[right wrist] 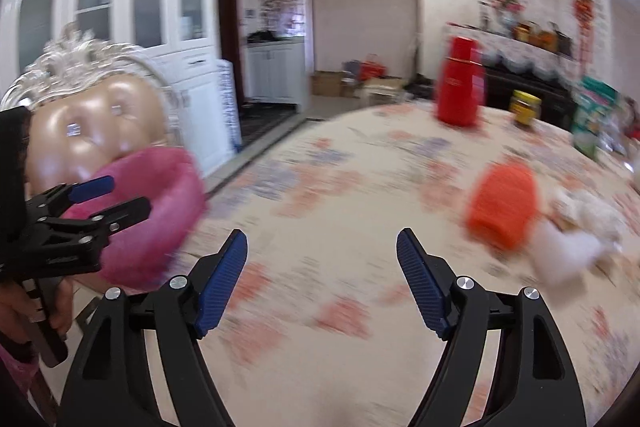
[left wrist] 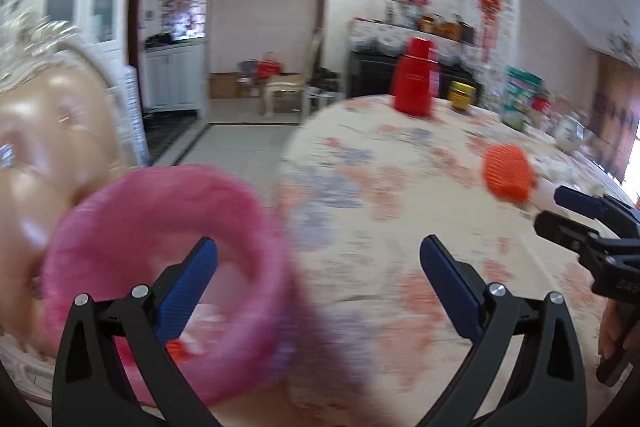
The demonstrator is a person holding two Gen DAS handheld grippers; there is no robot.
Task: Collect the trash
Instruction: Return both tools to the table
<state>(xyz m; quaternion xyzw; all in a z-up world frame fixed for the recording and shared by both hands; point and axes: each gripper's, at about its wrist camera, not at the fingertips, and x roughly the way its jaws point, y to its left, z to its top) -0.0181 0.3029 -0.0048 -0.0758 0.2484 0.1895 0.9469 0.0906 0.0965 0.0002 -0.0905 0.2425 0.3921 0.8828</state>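
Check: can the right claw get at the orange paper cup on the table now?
Probably yes. The right claw is open and empty, and the orange paper cup lies ahead to its right with only bare floral tablecloth between them.

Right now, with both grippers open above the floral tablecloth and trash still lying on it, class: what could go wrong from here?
1. The orange crumpled wrapper lies against white tissue scraps; the right gripper might pinch only one and scatter the rest.
2. The pink-lined round bin sits beside the table's edge, its rim by the left gripper; a bump could tip it.
3. Both views are blurred, so aim may be off.
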